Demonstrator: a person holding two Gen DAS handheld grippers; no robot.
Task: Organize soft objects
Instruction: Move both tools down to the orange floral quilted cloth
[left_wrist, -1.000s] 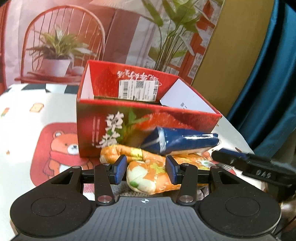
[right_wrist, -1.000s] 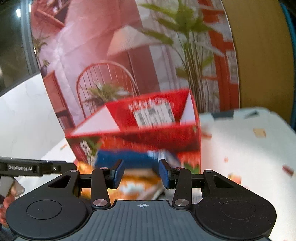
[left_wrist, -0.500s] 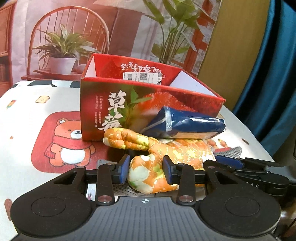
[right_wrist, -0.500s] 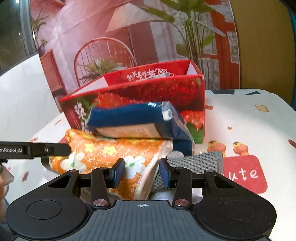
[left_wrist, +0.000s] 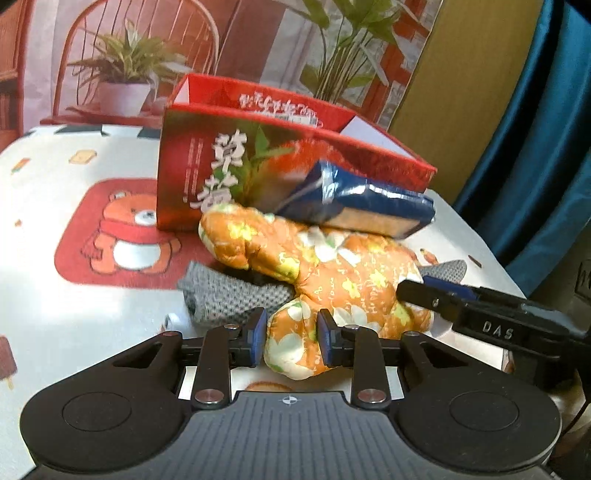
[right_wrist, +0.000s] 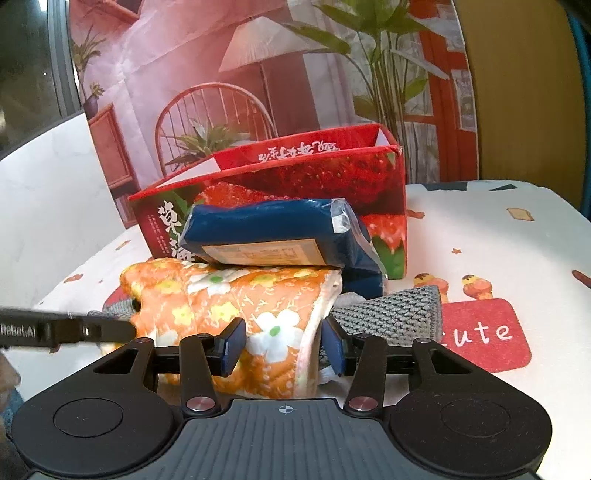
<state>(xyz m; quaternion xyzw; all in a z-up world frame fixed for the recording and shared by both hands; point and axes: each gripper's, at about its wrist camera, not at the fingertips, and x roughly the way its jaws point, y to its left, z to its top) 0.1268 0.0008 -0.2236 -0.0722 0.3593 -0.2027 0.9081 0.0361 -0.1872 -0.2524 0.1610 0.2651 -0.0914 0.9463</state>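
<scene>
An orange floral oven mitt (left_wrist: 332, 273) lies in front of the red strawberry box (left_wrist: 207, 155). A blue packet (left_wrist: 369, 199) rests on the mitt and leans on the box. A grey knitted cloth (left_wrist: 221, 295) shows under the mitt. My left gripper (left_wrist: 291, 332) is closing, its pads touching both sides of the mitt's rounded lobe. In the right wrist view, my right gripper (right_wrist: 284, 343) is opening around the mitt's (right_wrist: 229, 302) cuff edge, with a small gap at the right pad. The packet (right_wrist: 266, 225), box (right_wrist: 332, 173) and cloth (right_wrist: 399, 314) show there too.
The pile sits on a white tablecloth (left_wrist: 74, 295) with a bear print (left_wrist: 129, 229) and a red "cute" patch (right_wrist: 487, 332). A printed backdrop stands behind the box. A blue curtain (left_wrist: 535, 147) hangs past the table's right edge.
Both grippers came down and closer to the pile. The left jaws narrowed onto the mitt's lobe. The right jaws widened slightly around the cuff. The grey cloth came into the left view.
</scene>
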